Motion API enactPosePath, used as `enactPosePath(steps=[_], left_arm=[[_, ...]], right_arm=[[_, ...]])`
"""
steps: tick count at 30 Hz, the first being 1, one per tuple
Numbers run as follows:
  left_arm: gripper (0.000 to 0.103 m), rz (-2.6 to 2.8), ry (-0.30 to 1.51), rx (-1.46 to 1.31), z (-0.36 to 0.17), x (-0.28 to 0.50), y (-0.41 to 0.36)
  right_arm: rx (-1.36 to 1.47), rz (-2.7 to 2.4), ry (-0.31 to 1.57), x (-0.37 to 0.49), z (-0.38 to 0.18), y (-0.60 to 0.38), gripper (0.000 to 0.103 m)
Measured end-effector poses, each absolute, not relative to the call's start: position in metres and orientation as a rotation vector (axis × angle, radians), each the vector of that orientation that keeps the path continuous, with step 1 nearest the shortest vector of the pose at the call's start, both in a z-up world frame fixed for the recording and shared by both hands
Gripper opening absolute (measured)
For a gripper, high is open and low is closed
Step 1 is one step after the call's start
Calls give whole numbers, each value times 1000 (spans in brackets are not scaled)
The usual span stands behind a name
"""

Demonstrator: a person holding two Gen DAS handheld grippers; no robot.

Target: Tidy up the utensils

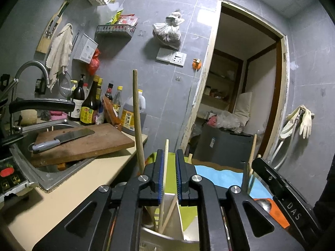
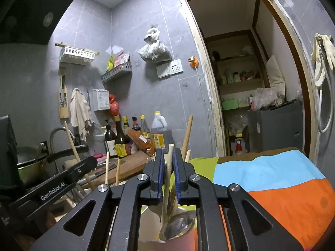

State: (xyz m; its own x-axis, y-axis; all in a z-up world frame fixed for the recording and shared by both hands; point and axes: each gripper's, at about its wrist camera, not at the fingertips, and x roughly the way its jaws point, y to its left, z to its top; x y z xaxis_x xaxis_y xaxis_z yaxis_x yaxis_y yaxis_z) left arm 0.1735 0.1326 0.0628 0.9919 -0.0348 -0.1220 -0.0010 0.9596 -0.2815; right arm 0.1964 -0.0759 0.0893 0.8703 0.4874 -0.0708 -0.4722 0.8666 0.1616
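A: Where does everything sit relative to the white divided holder (image 1: 178,213)?

B: The colourful cloth (image 2: 272,177) spreads beside it; both grippers hang right above it. The left gripper (image 1: 169,175) has jaws spread around a pale chopstick (image 1: 164,179) standing near upright in the holder.

A: And the right gripper (image 2: 168,175)?

B: Jaws nearly pressed onto a pale wooden handle (image 2: 168,179), seemingly pinching it, though contact is unclear.

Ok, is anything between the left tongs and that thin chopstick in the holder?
Nothing visible. The chopstick stands inside the open left tongs, rising from the utensil holder; a thicker wooden handle stands just left, outside them.
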Motion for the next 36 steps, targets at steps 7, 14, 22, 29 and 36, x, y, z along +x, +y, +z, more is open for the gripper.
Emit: enactPosePath(steps=[7,14,22,29,36], left_arm=[[27,-44,132,-307,71,160,131],[39,-60,186,-292,74,154,120],[62,-78,258,-265,70,149,107],[82,-116,289,-238,64,137,97],[97,-156,301,-181,53,115,82]], right_arm=[[139,496,101,188,93,-88,27],[146,468,116,179,99,-112,47],[104,462,189,165,102,-135,68],[85,425,210,144,101,-157,86],[76,381,237,123,96,-182,103]])
